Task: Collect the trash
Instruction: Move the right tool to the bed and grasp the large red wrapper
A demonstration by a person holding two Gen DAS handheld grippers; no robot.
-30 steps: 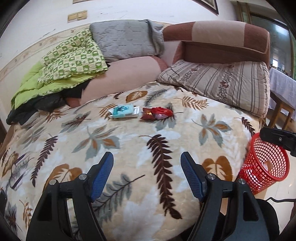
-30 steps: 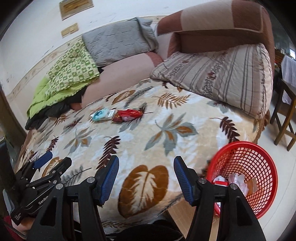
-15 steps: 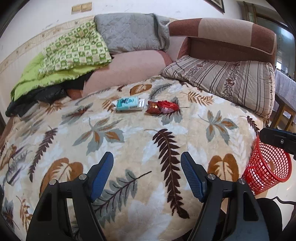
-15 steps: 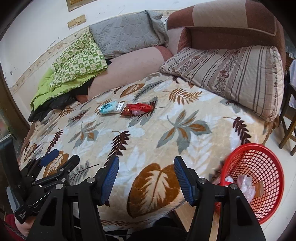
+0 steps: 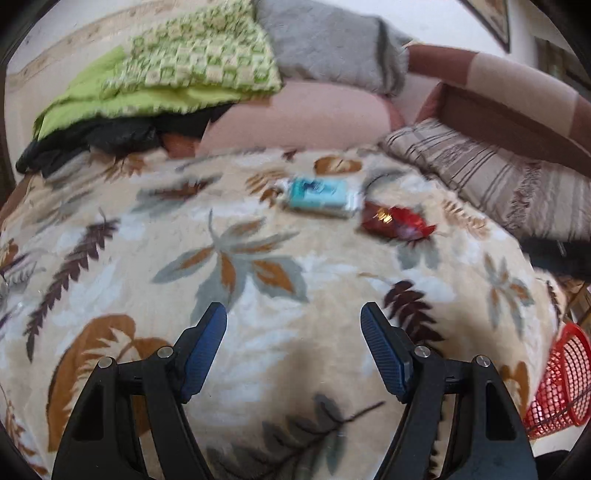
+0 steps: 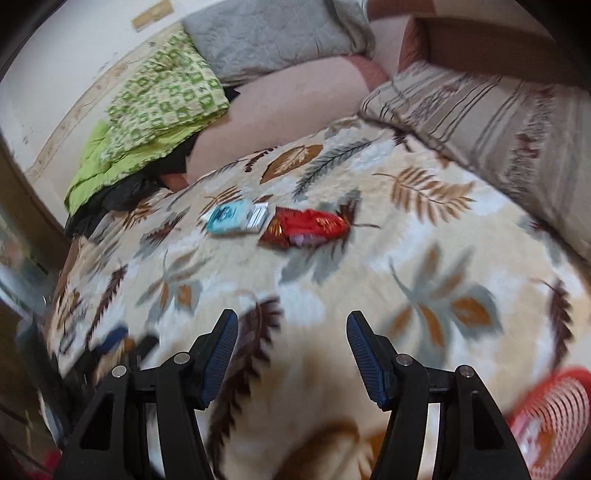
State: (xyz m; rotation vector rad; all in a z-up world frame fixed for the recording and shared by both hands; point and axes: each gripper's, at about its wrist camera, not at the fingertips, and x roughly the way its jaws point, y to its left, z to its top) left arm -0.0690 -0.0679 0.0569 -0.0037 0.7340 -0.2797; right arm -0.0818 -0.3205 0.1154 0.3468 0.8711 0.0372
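The right wrist view shows the left tool (image 6: 122, 343) as a dark blur with a blue tip low at the left, over the edge of the bed, and something pale inside the red basket (image 6: 550, 417); the left wrist view shows only a part of the mesh wall of the red basket (image 5: 557, 391) at its right edge, with the inside hidden. Both views show the trash: a light blue packet (image 5: 319, 192) (image 6: 234, 218) and just beside it a red wrapper (image 5: 395, 221) (image 6: 304, 227), lying on the leaf-pattern blanket (image 5: 258, 258) (image 6: 424, 277) in the middle of the bed. The left tool (image 5: 293, 325) is wide open and holds nothing; the right tool (image 6: 291, 328) is also wide open and empty. Compared with half a second ago, both tools are nearer to the two pieces of trash, and the basket has slid to the corner of each view. Behind are a striped pillow (image 5: 498, 173), a grey pillow (image 6: 269, 33), a green checked quilt (image 5: 192, 55) and a pale wall (image 5: 44, 44).
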